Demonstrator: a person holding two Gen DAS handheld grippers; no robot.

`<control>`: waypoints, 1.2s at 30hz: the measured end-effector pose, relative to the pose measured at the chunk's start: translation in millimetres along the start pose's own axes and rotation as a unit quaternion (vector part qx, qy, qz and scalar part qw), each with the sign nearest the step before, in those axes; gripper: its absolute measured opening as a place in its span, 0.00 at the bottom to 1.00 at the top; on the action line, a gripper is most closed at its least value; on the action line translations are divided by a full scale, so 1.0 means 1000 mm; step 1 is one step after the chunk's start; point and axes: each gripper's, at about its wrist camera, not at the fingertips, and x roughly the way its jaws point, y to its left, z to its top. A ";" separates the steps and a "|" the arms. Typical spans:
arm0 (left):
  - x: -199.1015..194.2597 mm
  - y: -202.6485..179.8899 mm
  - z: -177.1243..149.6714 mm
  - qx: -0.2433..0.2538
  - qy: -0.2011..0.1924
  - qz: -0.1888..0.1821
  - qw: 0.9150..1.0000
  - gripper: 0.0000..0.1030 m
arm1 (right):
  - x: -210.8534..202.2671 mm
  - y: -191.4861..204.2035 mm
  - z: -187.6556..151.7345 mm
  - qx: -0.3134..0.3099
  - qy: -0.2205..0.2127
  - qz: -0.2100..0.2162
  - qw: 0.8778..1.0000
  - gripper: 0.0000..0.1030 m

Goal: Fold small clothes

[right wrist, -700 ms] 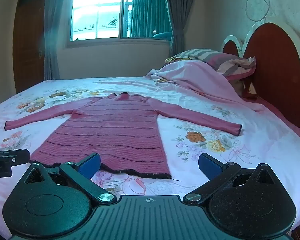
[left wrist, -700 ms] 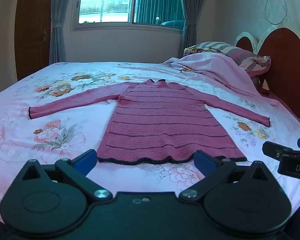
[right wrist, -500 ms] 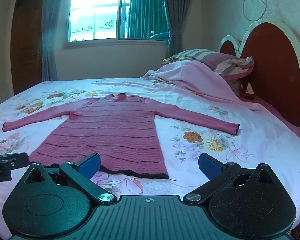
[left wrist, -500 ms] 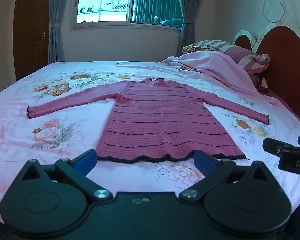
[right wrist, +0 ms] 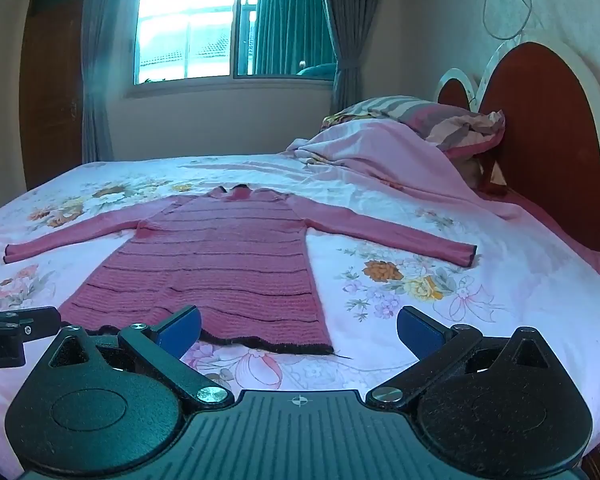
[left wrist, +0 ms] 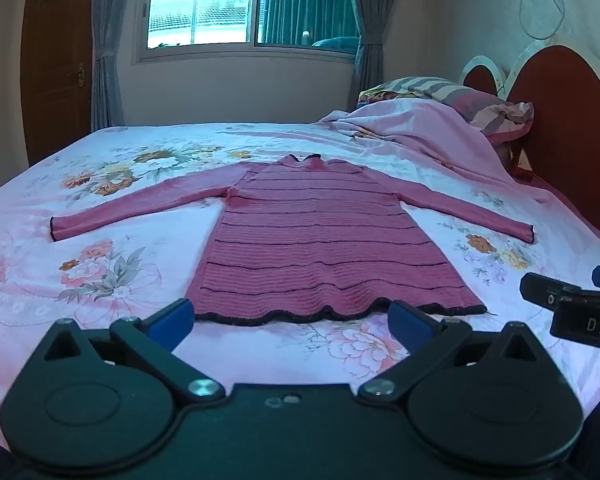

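Laid flat on a floral bedsheet point(left wrist: 112, 280), a pink knit dress point(left wrist: 320, 248) runs lengthwise away from the cameras, neck toward the window point(left wrist: 204, 8), dark hem nearest, sleeves spread sideways. Left gripper point(left wrist: 290, 316) and right gripper point(right wrist: 300, 330) hover before the hem, jaws wide, gripping nothing.

My black left gripper with blue pads point(left wrist: 290, 320) and my matching black right gripper point(right wrist: 298, 330) both hang side by side, tilted downward, jaws spread wide, gripping nothing
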 end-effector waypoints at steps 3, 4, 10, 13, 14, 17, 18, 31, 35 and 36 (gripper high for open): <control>0.002 0.000 0.001 0.000 0.001 -0.001 1.000 0.99 | 0.000 0.000 -0.001 0.000 -0.001 -0.001 1.000 1.00; 0.002 0.000 0.001 0.000 0.001 -0.001 1.000 0.99 | 0.000 0.000 -0.001 0.001 -0.001 -0.001 1.000 1.00; 0.000 -0.001 0.002 0.003 0.000 -0.003 1.000 0.99 | -0.001 -0.001 0.001 0.003 -0.001 -0.001 1.000 1.00; 0.000 0.000 0.004 0.005 -0.001 -0.002 1.000 0.99 | -0.002 -0.001 0.001 0.003 -0.002 -0.001 1.000 1.00; 0.001 0.000 0.004 0.005 -0.001 -0.002 1.000 0.99 | -0.002 0.000 0.001 0.002 -0.002 -0.001 1.000 1.00; 0.001 0.001 0.005 0.005 0.000 -0.002 1.000 0.99 | -0.002 0.001 0.002 0.003 -0.002 -0.001 1.000 1.00; 0.000 0.000 0.004 0.006 -0.001 -0.002 1.000 0.99 | -0.002 0.001 0.002 0.002 -0.002 -0.002 1.000 1.00; 0.001 -0.005 0.004 0.013 -0.001 -0.005 1.000 0.99 | -0.002 0.000 0.002 0.003 -0.002 -0.002 1.000 1.00; 0.001 -0.006 0.004 0.014 -0.002 -0.004 1.000 0.99 | -0.003 0.000 0.003 0.002 -0.002 -0.001 1.000 1.00; 0.001 -0.006 0.004 0.014 -0.001 -0.004 1.000 0.99 | -0.003 0.000 0.003 0.002 -0.002 -0.001 1.000 1.00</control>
